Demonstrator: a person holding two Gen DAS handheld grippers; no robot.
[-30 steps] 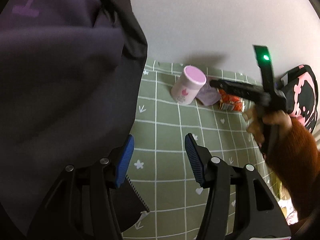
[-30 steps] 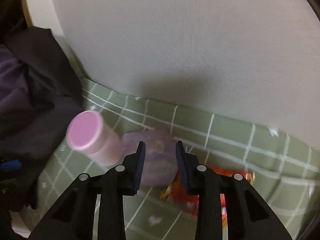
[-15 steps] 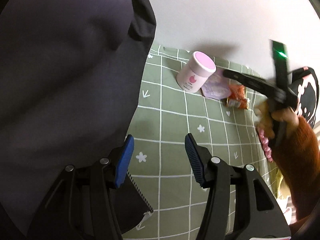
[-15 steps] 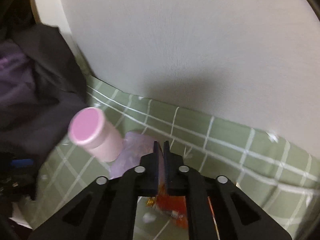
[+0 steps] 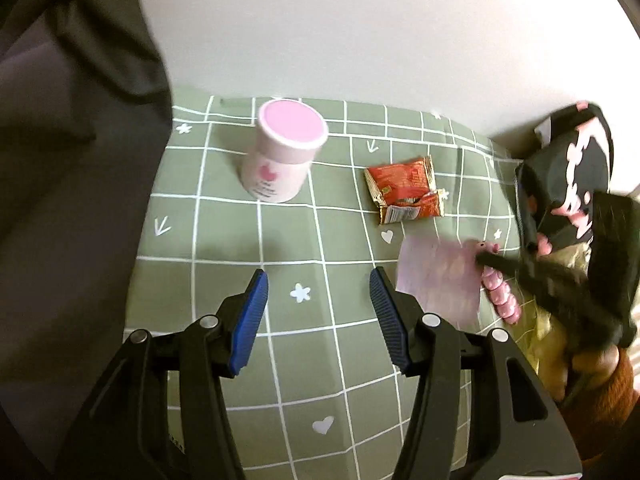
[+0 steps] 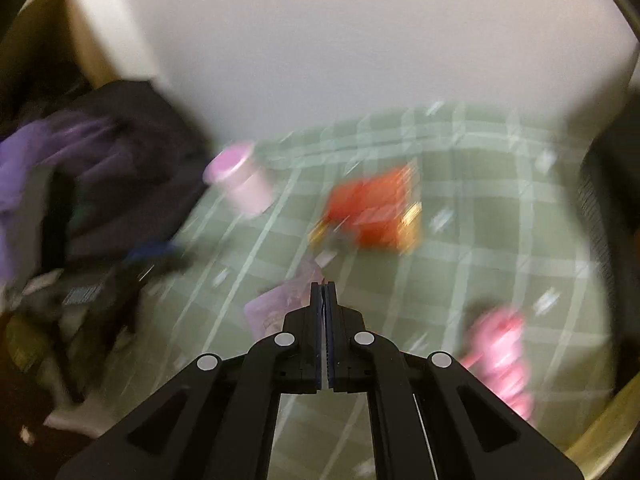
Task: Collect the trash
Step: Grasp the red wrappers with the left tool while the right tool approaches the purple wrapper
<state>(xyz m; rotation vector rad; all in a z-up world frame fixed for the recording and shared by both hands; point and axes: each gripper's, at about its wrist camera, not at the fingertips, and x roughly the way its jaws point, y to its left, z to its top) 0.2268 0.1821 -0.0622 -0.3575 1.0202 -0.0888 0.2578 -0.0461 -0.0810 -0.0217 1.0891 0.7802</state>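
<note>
Dark clothing: heaped at far left over the edge of the green checked cloth; black and purple folds, blurred in the right wrist view
Pink-lidded tub: upright on the cloth near the white wall, just right of the clothing; pale body with a small pink print
Left gripper: blue-padded fingers spread about halfway, nothing between them; hovering over bare cloth, tub ahead and to the left
Red snack wrapper: crumpled flat on the cloth, right of the tub and well apart from it; gold foil edges showing; untouched by either gripper
Pale purple wrapper: thin sheet, lower right of the red wrapper; pinched at its right edge by the other tool's tips
Right gripper: fingers pressed fully together, a sliver of the purple sheet caught between them; rest of the sheet spreading left below the tips
Pink beaded item: just right of the purple wrapper; too blurred to identify
Black and pink bag: at far right edge beside the wall
Orange sleeve: lower right corner, behind the right tool
</note>
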